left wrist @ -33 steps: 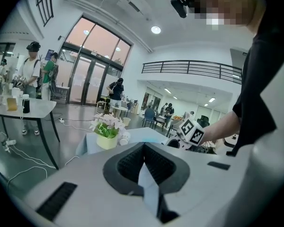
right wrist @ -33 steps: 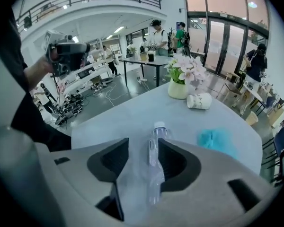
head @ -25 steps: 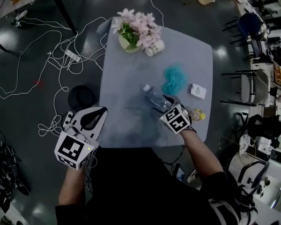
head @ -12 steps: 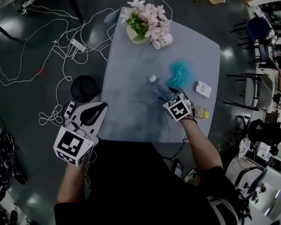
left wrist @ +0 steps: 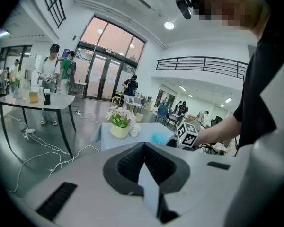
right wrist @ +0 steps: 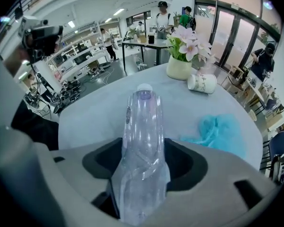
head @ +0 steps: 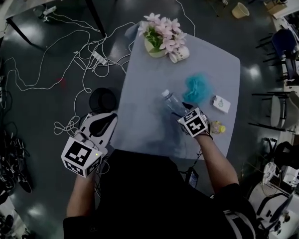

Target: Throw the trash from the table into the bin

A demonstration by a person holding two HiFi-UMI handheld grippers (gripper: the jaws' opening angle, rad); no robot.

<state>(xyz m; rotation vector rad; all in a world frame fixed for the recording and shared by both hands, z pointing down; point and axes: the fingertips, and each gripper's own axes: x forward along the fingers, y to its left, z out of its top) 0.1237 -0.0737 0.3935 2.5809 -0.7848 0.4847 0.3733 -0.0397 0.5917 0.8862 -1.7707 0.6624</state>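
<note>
Overhead view of a grey table (head: 144, 118) on a dark floor. At far left, white cables (head: 50, 78) sprawl across the floor, and a round black bin (head: 103, 100) stands just beside the table's left edge. The left gripper (head: 102, 119) hangs off the table's near left corner, near the bin, its dark pads (left wrist: 128, 167) pressed together with nothing between them. At the table's far end stand a pot of pink flowers (head: 162, 34) and a white mug (head: 180, 54) on its side. Mid-table, a clear plastic bottle (head: 171, 100) points its cap toward the flowers; the right gripper (head: 184, 111) has its jaws wide, closed on the bottle's lower body. To the right lie a teal crumpled wad (head: 197, 86), a small white box (head: 222, 103) and a small yellow item (head: 218, 128).
</note>
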